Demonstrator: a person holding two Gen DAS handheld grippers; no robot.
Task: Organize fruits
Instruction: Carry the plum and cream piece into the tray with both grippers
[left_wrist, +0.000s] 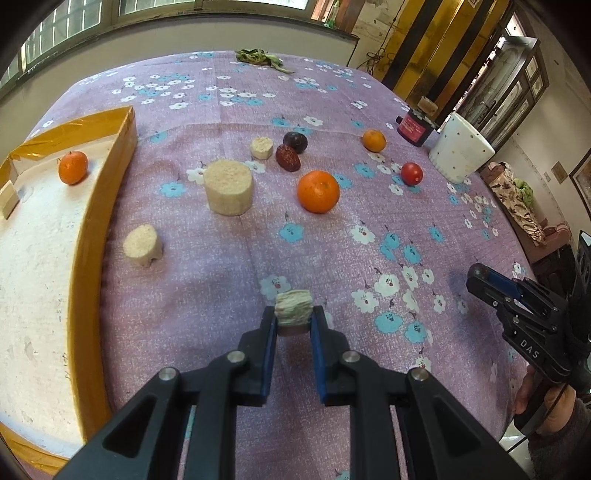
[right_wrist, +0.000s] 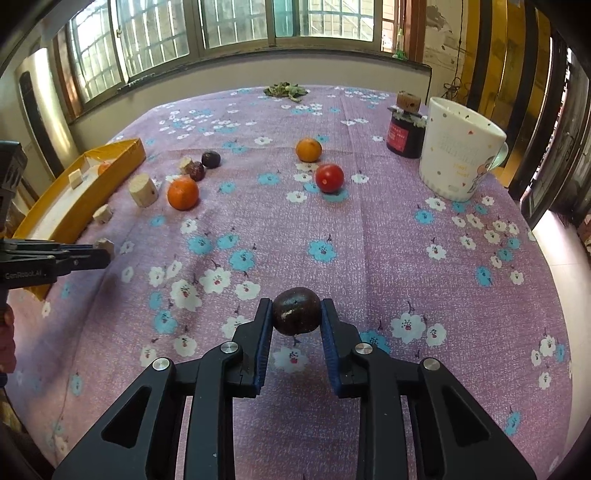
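Jaws of the left gripper (left_wrist: 293, 319) are clamped on a pale chunk (left_wrist: 293, 307); the right gripper (right_wrist: 296, 314) pinches a dark round fruit (right_wrist: 296, 311). Open tablecloth (right_wrist: 369, 258) is seen between them; the yellow-edged tray (left_wrist: 99, 206) lies far left.

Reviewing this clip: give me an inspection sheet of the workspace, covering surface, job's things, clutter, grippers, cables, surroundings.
Surface: purple flowered tablecloth, no spills seen.
Job's things: yellow tray at the left holds a small orange and a pale block; on the cloth lie a large orange, a second small orange, a red tomato, a red date, a dark plum and three cork-like cylinders, the largest.
Clutter: white mug, dark jar, green leaves.
Grippers: left gripper shut on a pale chunk; right gripper shut on a dark round fruit.
Cables: wires hang on the far wall, off the table.
Surroundings: barred windows, cabinets at the right.
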